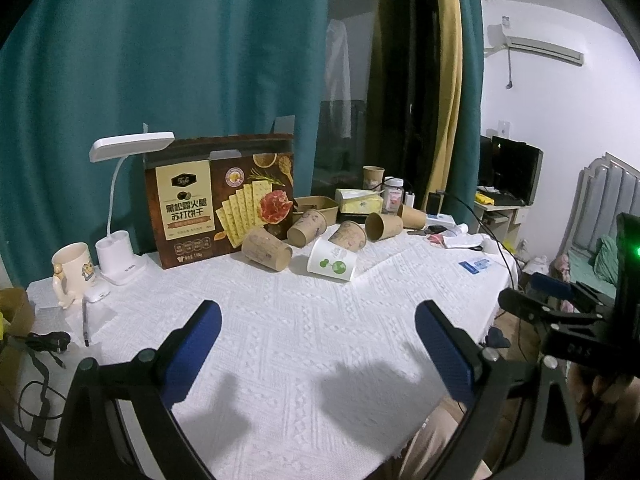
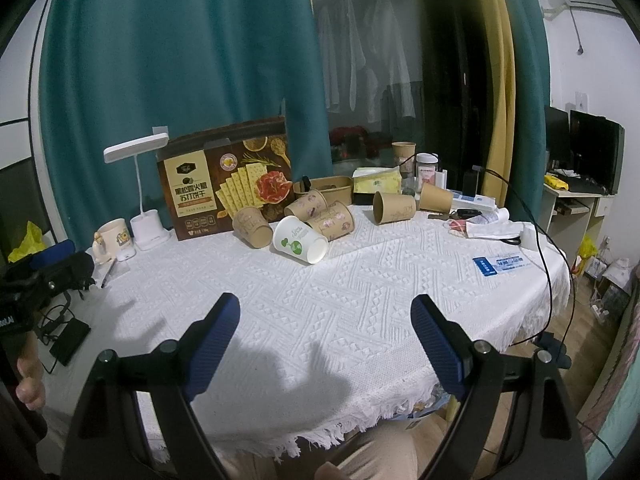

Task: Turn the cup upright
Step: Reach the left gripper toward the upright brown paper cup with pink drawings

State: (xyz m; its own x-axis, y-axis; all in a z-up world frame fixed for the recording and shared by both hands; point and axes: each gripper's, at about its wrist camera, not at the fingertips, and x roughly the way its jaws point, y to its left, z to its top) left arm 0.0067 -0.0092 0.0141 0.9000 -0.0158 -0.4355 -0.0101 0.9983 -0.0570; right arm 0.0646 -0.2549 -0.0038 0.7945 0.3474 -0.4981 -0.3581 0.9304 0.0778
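Several paper cups lie on their sides at the far middle of the white tablecloth. Nearest is a white cup with green print [image 1: 332, 265] [image 2: 301, 240]. Brown cups lie around it: one at the left [image 1: 267, 249] [image 2: 253, 227], one behind [image 1: 307, 228] [image 2: 307, 204], one to the right [image 1: 384, 226] [image 2: 394, 208]. My left gripper [image 1: 318, 354] hovers open over the near cloth, well short of the cups, with nothing between its blue pads. My right gripper [image 2: 325, 346] is also open and empty near the table's front edge. It also shows in the left wrist view, at the right edge [image 1: 532, 300].
A cracker box [image 1: 222, 200] [image 2: 226, 178] stands behind the cups. A white desk lamp [image 1: 120, 240] and a cream mug [image 1: 72, 270] sit at the far left, with a pen [image 1: 85, 326] and cables nearby. Jars, a tissue pack, a brown bowl [image 2: 324, 188] and papers crowd the far right. A black cable [image 2: 536, 240] crosses the table's right side.
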